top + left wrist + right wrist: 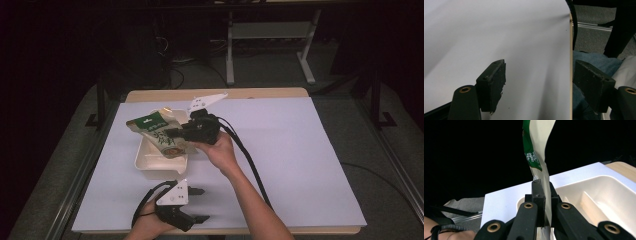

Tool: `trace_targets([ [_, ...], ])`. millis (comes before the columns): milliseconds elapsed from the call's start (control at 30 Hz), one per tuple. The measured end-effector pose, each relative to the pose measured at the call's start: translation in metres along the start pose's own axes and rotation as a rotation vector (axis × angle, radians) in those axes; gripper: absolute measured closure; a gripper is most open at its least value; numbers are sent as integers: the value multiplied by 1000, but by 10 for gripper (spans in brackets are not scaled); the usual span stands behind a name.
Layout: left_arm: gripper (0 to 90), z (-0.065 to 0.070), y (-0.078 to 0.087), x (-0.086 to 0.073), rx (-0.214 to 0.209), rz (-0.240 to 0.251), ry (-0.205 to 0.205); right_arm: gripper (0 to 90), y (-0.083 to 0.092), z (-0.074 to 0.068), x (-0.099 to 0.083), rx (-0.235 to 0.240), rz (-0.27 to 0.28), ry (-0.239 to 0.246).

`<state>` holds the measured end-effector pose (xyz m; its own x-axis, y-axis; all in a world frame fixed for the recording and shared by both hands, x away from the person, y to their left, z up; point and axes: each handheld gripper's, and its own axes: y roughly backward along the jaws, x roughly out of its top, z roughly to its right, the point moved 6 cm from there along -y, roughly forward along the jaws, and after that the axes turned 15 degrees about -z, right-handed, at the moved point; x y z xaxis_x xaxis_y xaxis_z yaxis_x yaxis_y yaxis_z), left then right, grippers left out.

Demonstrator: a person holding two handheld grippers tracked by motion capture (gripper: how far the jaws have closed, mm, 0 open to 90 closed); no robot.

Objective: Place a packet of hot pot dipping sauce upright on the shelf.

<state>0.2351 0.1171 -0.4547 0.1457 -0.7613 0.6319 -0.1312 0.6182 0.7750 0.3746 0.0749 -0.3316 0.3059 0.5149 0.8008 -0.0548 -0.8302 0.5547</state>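
A green and cream food pouch hangs over a white tray, gripped at its edge by my right gripper, which is shut on it. In the right gripper view the black jaws pinch the pouch just above the tray. My left gripper rests near the table's front edge, below the tray, with its jaws wide apart. The left gripper view has its two black pads open over bare white table, with nothing between them.
The white table sheet spreads to the right of the tray. The wooden table edge runs close to the left gripper, with a person's jeans beyond it. A black cable trails from the right gripper along the forearm.
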Motion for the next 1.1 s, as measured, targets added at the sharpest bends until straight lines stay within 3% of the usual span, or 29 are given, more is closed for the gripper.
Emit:
trace_targets([
  [333, 263, 2, 2, 0, 1, 8, -9, 898, -37, -2, 3, 48, -48, 3],
  [667, 265, 3, -1, -1, -6, 3, -9, 897, -73, 7, -8, 76, -102, -27],
  [800, 267, 1, -2, -2, -6, 1, -2, 892, -73, 12, -14, 78, -83, -44],
  [933, 267, 3, -5, -2, -8, -6, -6, 879, -68, 14, -20, 49, -108, -39],
  [1100, 267, 4, -6, -1, -11, -13, -13, 856, -57, 15, -16, -18, -134, -10],
])
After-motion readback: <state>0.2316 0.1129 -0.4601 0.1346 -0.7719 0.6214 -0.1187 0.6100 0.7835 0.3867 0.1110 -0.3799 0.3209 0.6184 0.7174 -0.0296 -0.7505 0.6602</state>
